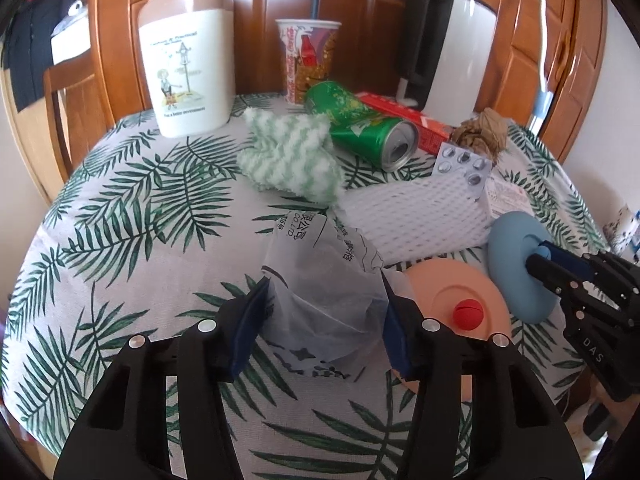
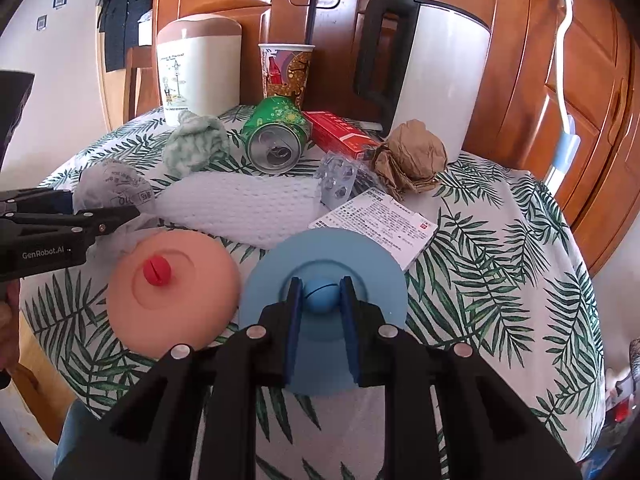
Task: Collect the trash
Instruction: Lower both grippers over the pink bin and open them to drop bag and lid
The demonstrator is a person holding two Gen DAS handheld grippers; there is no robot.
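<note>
Left wrist view looks down along the left gripper (image 1: 324,316), whose two blue-padded fingers stand partly apart with a crumpled, see-through plastic wrapper (image 1: 324,280) printed with black characters between them; the pads sit against its two sides, so the wrapper appears to be held just above the table (image 1: 120,208), which is covered by a white cloth with green fern leaves. Just right of that gripper lies a peach-coloured round lid (image 1: 448,292) with a small red knob (image 1: 468,314). Beside it, the right gripper (image 2: 322,294) is nearly closed, its pads clamped on the small ball knob at the middle of a blue round lid (image 2: 372,256), which the left wrist view shows tilted up on edge. Further back on the table the rest of the litter is spread out: a white foam net sleeve (image 1: 420,216), a green-and-white striped fluffy cloth (image 1: 288,156), a green drinks can (image 1: 360,126) lying on its side with its open top facing forward, a red carton (image 1: 408,120) behind it, a foil pill pack (image 1: 464,166) propped on the net, a folded printed leaflet (image 2: 380,224) and a ball of crumpled brown paper (image 2: 412,156). At the far edge stand a cream bin with a tan swing top (image 1: 186,60), a printed paper cup (image 1: 308,58) and a white kettle with a black handle (image 1: 452,48), all in front of brown wooden cabinet doors (image 1: 360,8).
</note>
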